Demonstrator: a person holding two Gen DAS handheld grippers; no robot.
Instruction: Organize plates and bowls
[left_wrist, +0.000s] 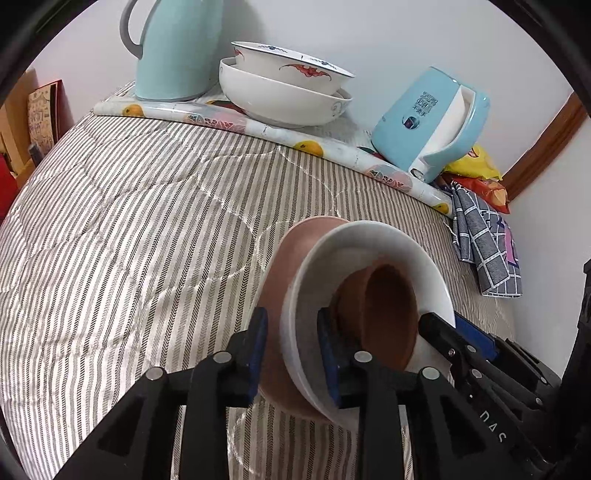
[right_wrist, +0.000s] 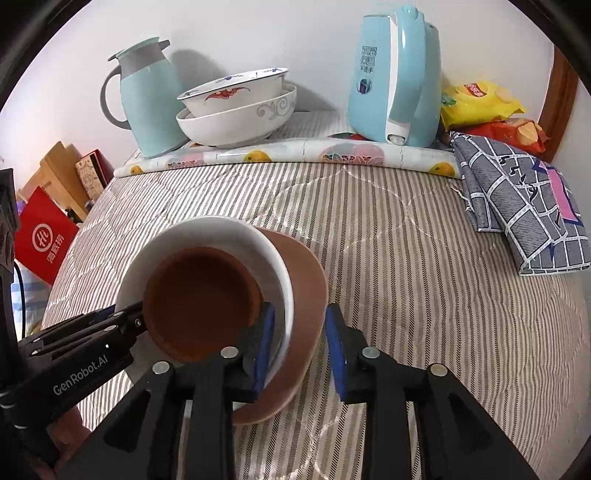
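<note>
**Small stack nested near the front; the two big bowls not yet joined to it**

The brown bowl (right_wrist: 201, 302) sits inside the white bowl (right_wrist: 273, 254), which rests in turn on the pink plate (right_wrist: 308, 295), and the whole stack lies on the striped quilt (right_wrist: 424, 277) close to the cameras. So the nesting of these three pieces looks finished.

The left gripper (left_wrist: 291, 354) straddles the stack's left edge, one pad outside the pink plate and one inside the white bowl. The right gripper (right_wrist: 301, 347) does the same at the right edge. Both stand narrowly parted, and a gap shows beside each outer pad, so neither seems to be clamping the stack.

Well apart, at the back on a flowered mat (right_wrist: 295, 153), a painted bowl (right_wrist: 236, 92) sits in a larger white serving bowl (right_wrist: 229, 127), between a jug (right_wrist: 147, 99) and a blue kettle (right_wrist: 395, 77). By my judgement what remains, if anything, is bringing the two stacks together or setting the near one beside them.
</note>
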